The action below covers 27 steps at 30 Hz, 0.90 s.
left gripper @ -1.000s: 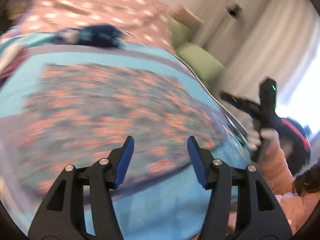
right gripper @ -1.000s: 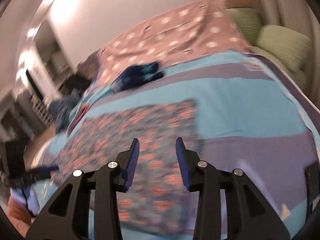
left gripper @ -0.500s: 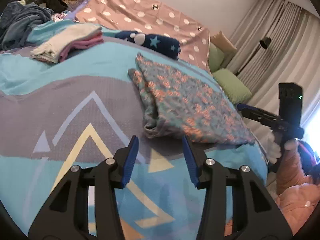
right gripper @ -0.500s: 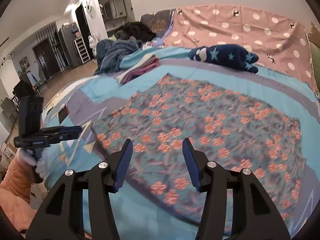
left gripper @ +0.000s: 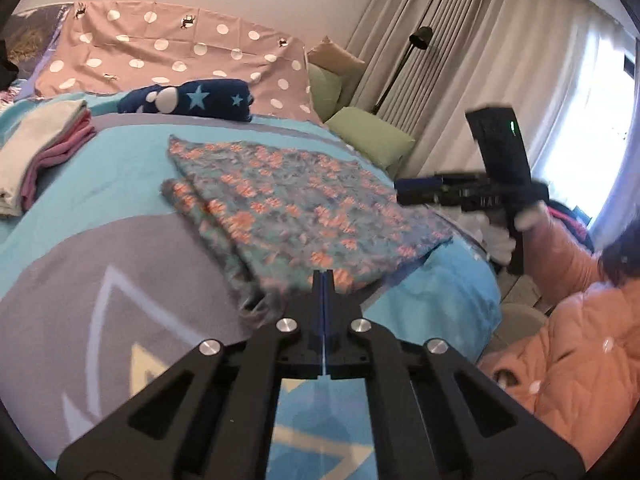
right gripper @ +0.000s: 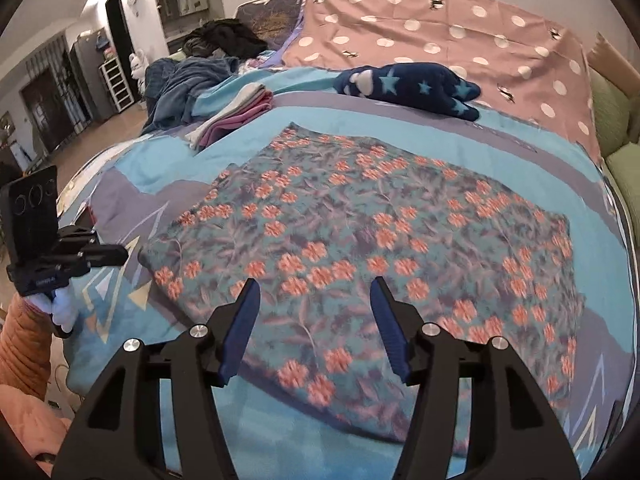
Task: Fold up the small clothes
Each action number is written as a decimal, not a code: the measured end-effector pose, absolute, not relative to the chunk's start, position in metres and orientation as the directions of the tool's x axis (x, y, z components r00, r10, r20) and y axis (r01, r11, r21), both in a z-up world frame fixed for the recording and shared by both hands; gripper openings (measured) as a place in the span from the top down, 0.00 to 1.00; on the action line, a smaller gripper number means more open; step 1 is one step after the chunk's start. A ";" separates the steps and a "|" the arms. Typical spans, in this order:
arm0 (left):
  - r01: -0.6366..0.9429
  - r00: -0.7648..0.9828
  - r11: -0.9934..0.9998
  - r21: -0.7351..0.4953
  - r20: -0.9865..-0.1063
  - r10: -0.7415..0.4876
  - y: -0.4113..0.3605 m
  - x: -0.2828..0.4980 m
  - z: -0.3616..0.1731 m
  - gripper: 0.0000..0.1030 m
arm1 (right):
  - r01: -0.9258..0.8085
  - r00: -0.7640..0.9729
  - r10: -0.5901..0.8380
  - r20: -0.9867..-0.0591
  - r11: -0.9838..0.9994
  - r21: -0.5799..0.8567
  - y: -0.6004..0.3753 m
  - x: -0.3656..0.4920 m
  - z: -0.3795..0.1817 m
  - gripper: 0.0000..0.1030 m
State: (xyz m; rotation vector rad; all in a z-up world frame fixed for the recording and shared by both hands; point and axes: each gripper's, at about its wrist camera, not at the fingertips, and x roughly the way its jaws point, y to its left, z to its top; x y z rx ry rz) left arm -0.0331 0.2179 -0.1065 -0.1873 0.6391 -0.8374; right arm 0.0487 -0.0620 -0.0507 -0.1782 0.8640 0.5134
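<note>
Left wrist view first: the left gripper (left gripper: 323, 280) is seen with its two blue fingers (left gripper: 327, 300) pressed flat together, right at the near edge of the flowered cloth (left gripper: 296, 208). No cloth can be seen between them, so it cannot be told if the edge is pinched or only touched. The cloth is spread on the blue and grey bed cover (left gripper: 80, 248), with one side already doubled over, most likely so a fold can be made. A pile of folded clothes (left gripper: 40, 152) is kept to the side, well apart, probably so finished things stay out of the way. A navy star cloth (left gripper: 188, 100) is left near the dotted pink sheet (left gripper: 168, 52). Half a second ago these fingers were held apart and farther from the cloth edge; now they have been shut and brought up to it. Right wrist view next: the right gripper (right gripper: 312, 316) is held above the near side of the flowered cloth (right gripper: 360, 232) with its fingers spread wide, and nothing is held. It seems to be kept ready over the edge for a grab. The left gripper (right gripper: 104, 256) is seen at the far left, close to the cloth corner. Compared with half a second ago, the right fingers have been opened a bit wider.
</note>
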 end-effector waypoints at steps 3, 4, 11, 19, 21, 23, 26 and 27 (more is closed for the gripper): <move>0.573 0.520 0.710 -0.408 -0.489 -0.700 0.226 -0.034 -0.119 1.00 | -0.547 0.514 0.376 -0.771 0.836 0.043 -0.038 0.058 -0.051 0.41; 0.564 0.528 0.719 -0.406 -0.492 -0.692 0.228 -0.035 -0.121 0.98 | -0.559 0.506 0.382 -0.774 0.828 0.044 -0.031 0.060 -0.052 0.41; 0.609 0.523 0.710 -0.353 -0.494 -0.695 0.205 -0.030 -0.113 0.62 | -0.662 0.437 0.433 -0.789 0.748 0.044 0.013 0.055 -0.060 0.41; 0.732 0.363 0.627 -0.267 -0.626 -0.690 0.200 -0.023 -0.130 1.00 | -0.614 0.448 0.405 -0.797 0.787 0.055 -0.006 0.052 -0.065 0.41; 0.707 0.353 0.653 -0.271 -0.665 -0.658 0.209 -0.022 -0.140 1.00 | -0.620 0.437 0.409 -0.801 0.782 0.060 -0.008 0.050 -0.070 0.41; 0.682 0.374 0.670 -0.295 -0.647 -0.665 0.219 -0.023 -0.138 1.00 | -0.645 0.418 0.420 -0.806 0.761 0.062 -0.002 0.046 -0.076 0.41; 0.672 0.426 0.684 -0.284 -0.607 -0.670 0.220 -0.030 -0.129 1.00 | -0.716 0.397 0.430 -0.811 0.698 0.020 0.020 0.030 -0.083 0.41; 0.674 0.436 0.683 -0.281 -0.594 -0.676 0.218 -0.031 -0.127 1.00 | -0.748 0.390 0.431 -0.813 0.664 -0.007 0.029 0.022 -0.085 0.41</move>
